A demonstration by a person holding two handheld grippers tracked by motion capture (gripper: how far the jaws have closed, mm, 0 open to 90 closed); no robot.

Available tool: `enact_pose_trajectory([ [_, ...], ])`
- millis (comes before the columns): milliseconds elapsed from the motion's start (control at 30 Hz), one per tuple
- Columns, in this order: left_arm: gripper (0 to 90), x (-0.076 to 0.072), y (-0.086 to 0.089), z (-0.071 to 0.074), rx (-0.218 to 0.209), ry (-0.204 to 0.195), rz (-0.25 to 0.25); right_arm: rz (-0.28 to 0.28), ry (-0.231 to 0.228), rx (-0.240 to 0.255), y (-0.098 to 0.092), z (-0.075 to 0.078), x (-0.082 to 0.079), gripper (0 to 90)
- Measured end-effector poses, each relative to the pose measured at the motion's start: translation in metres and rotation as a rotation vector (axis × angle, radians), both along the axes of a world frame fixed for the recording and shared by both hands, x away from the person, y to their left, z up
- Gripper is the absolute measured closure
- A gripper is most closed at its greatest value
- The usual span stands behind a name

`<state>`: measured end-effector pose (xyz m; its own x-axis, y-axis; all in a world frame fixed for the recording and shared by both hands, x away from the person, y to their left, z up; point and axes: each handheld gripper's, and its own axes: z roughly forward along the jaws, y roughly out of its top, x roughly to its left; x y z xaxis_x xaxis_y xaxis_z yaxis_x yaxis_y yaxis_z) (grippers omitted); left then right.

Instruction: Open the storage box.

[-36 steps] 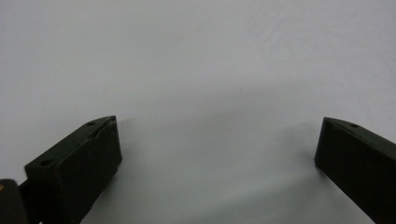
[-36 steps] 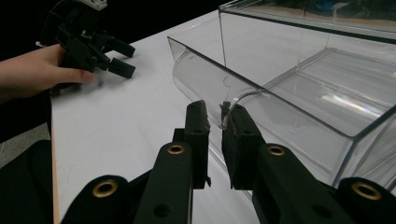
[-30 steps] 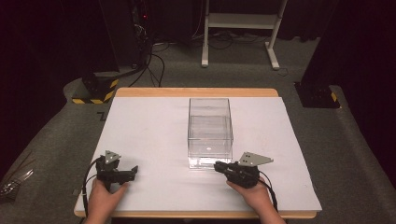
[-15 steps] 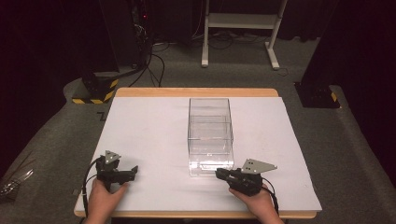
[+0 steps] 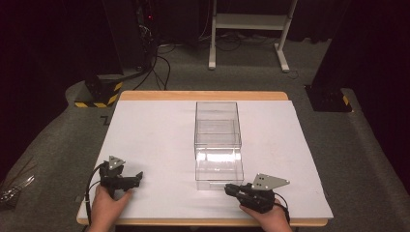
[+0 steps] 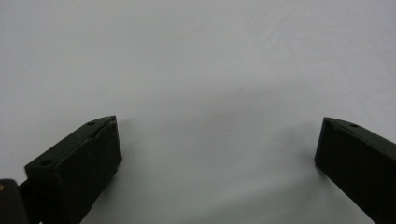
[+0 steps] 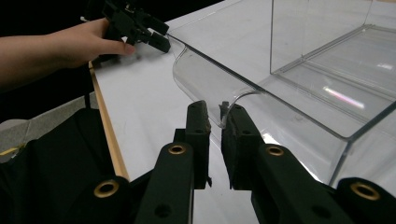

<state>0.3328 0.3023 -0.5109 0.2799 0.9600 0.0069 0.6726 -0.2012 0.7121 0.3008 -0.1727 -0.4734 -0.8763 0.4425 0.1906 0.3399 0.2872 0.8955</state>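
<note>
Between the right claw's pads: one curved clear plastic handle lip, pinched thin. The jaws stand all but together, with only the lip's thickness parting them.

Item 1. Clear rectangular plastic drawer case, lying ahead of the right claw on the white paper sheet that covers the wood-edged counter.

Item 2. Transparent plastic drawer, empty, its front wall carrying the handle lip. It stands partly out of the case on the near side, directly in front of the right claw.

Item 3. Left claw, well to the left of the right claw and apart from the case. Its jaws are spread wide, with nothing between them and only bare sheet beneath. A hand grips its body and rests on the counter.

Step in hand, as judged: drawing the drawer out of its case by the lip, with the right claw doing the work and the left idle.

Next move, as judged: a straight, level draw toward the near counter edge, keeping the pinch firm, since the lip is smooth and narrow and could slip. The light case may slide along with the drawer, so the left claw may need to steady it from the side.
</note>
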Motion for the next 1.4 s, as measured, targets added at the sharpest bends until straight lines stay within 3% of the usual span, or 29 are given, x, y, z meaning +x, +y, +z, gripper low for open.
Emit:
enact_pose_trajectory([
  [733, 0.4, 0.0, 0.0, 0.0, 0.0, 0.0, 0.0, 0.041, 0.004, 0.022, -0.003, -0.003, -0.018, 82.2],
  [1000, 0.4, 0.0, 0.0, 0.0, 0.0, 0.0, 0.0, 0.017, -0.01, 0.021, -0.007, -0.002, -0.019, 76.4],
  [1400, 0.4, 0.0, 0.0, 0.0, 0.0, 0.0, 0.0, -0.016, -0.049, 0.022, -0.023, 0.006, -0.024, 78.6],
])
